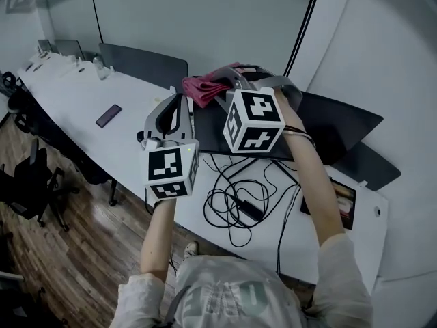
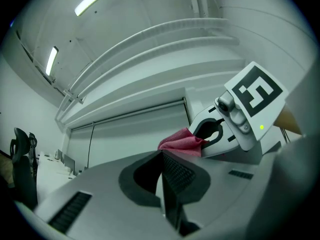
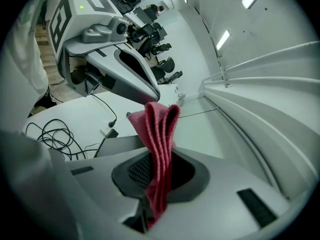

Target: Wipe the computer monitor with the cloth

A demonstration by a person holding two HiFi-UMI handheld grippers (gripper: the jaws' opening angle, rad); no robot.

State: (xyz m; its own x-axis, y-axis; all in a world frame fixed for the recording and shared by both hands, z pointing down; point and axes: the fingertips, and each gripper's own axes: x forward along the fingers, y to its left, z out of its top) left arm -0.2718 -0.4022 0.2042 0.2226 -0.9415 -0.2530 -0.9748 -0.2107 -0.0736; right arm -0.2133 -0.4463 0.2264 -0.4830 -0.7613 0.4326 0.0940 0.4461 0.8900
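An office meeting room: long white worktop [image 1: 78, 104], black swivel chairs [image 1: 29, 183] alongside, a monitor [image 1: 341, 123] and tangled cables [image 1: 235, 200] on it.

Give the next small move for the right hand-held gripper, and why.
Probably press the cloth onto the monitor and start sweeping along it: the right hand-held gripper is shut on the folded pink cloth, held at one end of the dark monitor, with contact not clearly visible.
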